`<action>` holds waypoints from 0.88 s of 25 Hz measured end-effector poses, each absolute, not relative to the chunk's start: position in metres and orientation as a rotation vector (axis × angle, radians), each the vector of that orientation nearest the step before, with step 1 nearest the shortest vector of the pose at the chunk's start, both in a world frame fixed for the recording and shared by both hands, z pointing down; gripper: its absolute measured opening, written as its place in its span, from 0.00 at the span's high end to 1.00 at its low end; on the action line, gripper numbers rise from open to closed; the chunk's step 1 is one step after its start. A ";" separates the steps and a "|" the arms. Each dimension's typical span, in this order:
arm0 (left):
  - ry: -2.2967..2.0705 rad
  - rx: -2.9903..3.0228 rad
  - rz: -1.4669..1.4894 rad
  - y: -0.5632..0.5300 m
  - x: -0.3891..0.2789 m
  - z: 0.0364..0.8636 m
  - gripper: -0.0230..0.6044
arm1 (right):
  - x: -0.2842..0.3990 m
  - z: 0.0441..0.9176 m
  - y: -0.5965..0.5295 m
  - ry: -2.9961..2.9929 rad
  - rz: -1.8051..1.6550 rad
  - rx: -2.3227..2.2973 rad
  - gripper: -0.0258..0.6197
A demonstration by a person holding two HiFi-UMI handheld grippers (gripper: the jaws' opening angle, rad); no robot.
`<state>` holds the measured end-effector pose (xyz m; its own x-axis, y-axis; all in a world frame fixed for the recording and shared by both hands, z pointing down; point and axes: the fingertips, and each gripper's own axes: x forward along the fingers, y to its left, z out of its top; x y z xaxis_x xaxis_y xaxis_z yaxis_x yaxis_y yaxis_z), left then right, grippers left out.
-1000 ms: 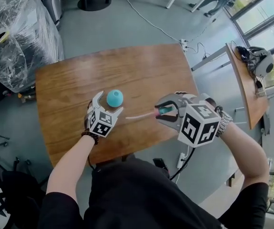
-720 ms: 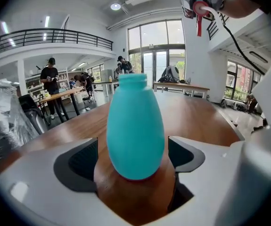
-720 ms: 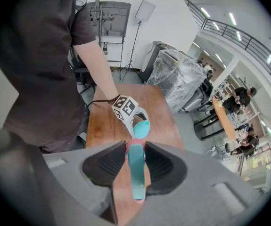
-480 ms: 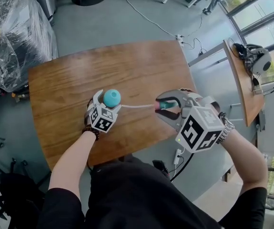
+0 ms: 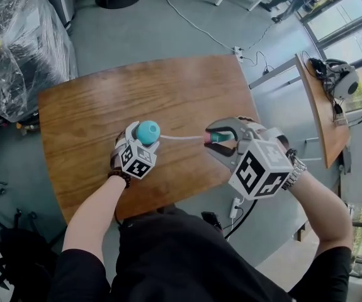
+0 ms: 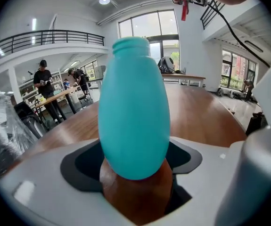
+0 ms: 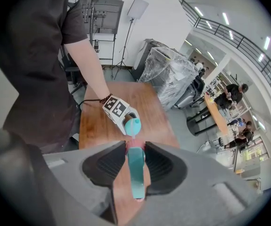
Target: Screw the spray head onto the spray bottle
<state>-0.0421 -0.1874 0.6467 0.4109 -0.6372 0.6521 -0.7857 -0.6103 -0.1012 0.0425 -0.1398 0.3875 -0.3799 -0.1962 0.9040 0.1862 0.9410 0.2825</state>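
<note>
Lowered since a second ago, left tool (image 5: 144, 136) straddles the upright teal spray bottle (image 5: 148, 131) on the bench (image 5: 187, 87), jaws wide and just closing, while right tool (image 5: 211, 141) clamps the spray head (image 5: 217, 136), dip tube (image 5: 181, 137) reaching the bottle neck.

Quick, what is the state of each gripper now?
Left gripper: jaws just closing around the bottle; grip cannot be told.
Right gripper: closed on the spray head.
</note>
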 end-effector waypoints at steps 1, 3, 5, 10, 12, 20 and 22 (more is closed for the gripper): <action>-1.245 2.455 1.015 -0.184 -0.042 0.645 0.28 | 0.042 0.388 -0.140 -1.915 -0.410 0.008 0.77; -1.224 2.477 1.095 -0.177 -0.041 0.641 0.29 | 0.042 0.390 -0.139 -1.906 -0.425 0.005 0.77; -1.201 2.498 1.186 -0.171 -0.040 0.637 0.29 | 0.042 0.391 -0.137 -1.898 -0.443 -0.001 0.77; -1.114 2.512 1.364 -0.159 -0.037 0.625 0.29 | 0.046 0.400 -0.136 -1.836 -0.520 -0.014 0.77; -1.081 2.512 1.423 -0.154 -0.034 0.621 0.29 | 0.046 0.404 -0.134 -1.813 -0.547 -0.020 0.77; -0.956 2.500 1.605 -0.134 -0.015 0.601 0.30 | 0.045 0.431 -0.120 -1.791 -0.602 -0.070 0.77; -0.927 2.502 1.623 -0.130 -0.009 0.595 0.30 | 0.042 0.437 -0.116 -1.787 -0.620 -0.086 0.77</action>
<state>-0.0091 -0.1300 0.5953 0.2836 -0.4657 0.8382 -0.4853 -0.8236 -0.2934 0.0418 -0.1165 0.4369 -0.3149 -0.2538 0.9145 0.3673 0.8559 0.3640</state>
